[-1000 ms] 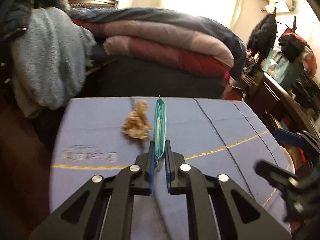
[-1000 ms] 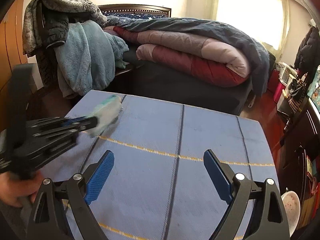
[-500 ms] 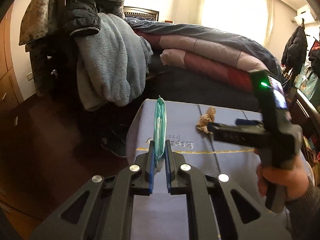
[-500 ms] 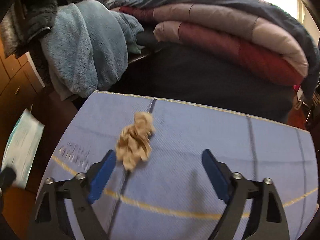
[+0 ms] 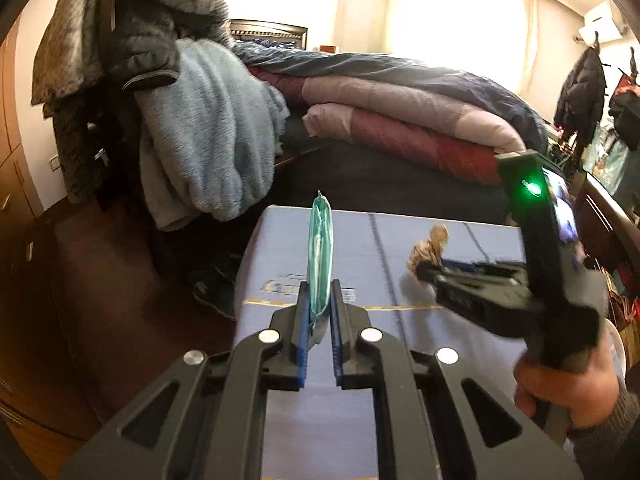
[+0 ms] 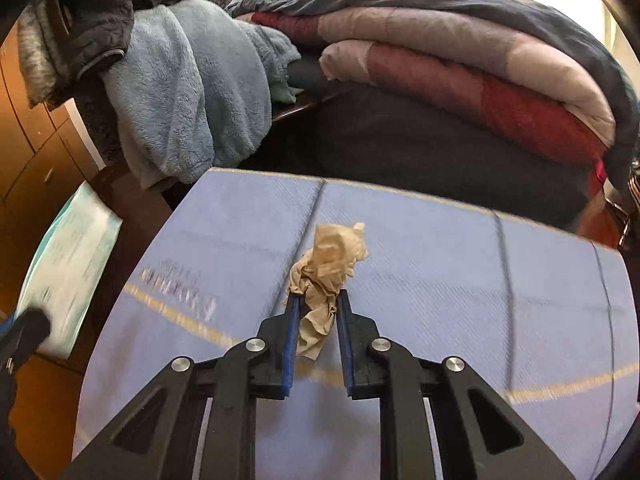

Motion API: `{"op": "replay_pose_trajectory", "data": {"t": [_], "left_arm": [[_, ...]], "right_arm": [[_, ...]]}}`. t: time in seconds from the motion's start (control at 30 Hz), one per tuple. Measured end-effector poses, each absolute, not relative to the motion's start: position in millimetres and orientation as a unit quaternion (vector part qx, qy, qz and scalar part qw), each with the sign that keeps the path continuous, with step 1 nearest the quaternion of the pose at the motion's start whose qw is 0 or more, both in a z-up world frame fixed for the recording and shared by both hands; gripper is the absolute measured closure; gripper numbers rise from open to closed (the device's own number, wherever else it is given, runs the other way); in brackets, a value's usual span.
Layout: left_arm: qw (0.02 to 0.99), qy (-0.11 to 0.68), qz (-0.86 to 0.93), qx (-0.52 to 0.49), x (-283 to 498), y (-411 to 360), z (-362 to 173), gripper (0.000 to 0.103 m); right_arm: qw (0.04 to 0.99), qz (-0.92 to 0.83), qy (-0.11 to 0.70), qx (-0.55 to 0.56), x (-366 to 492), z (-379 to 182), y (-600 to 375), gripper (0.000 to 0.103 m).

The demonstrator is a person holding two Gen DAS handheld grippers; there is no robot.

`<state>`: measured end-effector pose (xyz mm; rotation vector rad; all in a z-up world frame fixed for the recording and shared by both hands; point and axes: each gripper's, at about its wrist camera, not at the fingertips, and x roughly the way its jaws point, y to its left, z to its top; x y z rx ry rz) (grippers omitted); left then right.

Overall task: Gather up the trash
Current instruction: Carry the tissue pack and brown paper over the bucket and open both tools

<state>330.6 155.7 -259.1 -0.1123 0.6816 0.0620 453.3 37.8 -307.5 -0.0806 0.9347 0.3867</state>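
Note:
A crumpled brown paper napkin [image 6: 332,252] lies on the blue padded table top [image 6: 440,264]. My right gripper [image 6: 318,296] is closing its jaws on the napkin's near end, and both blue pads press the paper. In the left wrist view the napkin [image 5: 434,242] shows at the tips of the right gripper [image 5: 420,270], held by a person's hand [image 5: 560,384]. My left gripper [image 5: 320,284] is shut on a flat teal packet [image 5: 320,240] that stands upright and edge-on over the table's left edge. The packet [image 6: 68,264] also appears blurred at the left of the right wrist view.
Beyond the table stands a bed with folded quilts [image 6: 460,64]. A light blue fleece blanket [image 5: 200,132] and dark jackets hang at the back left. Dark wooden floor [image 5: 100,300] with a shoe lies left of the table. A white bowl [image 5: 614,340] sits at the right.
My right gripper came down over the napkin and its jaws went from wide open to shut on it. My left gripper carried the teal packet leftward, toward the table's left edge.

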Motion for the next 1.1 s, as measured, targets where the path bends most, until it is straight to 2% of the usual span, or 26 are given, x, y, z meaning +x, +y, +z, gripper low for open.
{"op": "replay_pose_trajectory", "data": {"t": [0.67,1.1], "left_arm": [[0.935,0.343,-0.084,-0.033,306.3,0.2,-240.6,0.092],[0.923,0.343,-0.173,0.01,295.6,-118.5,-232.3,0.092]], "right_arm": [[0.9,0.073,0.428,0.017,314.2,-284.1,-163.0,0.08],[0.907,0.011,0.417,0.053,269.0,-283.4,-264.5,0.08]]}}
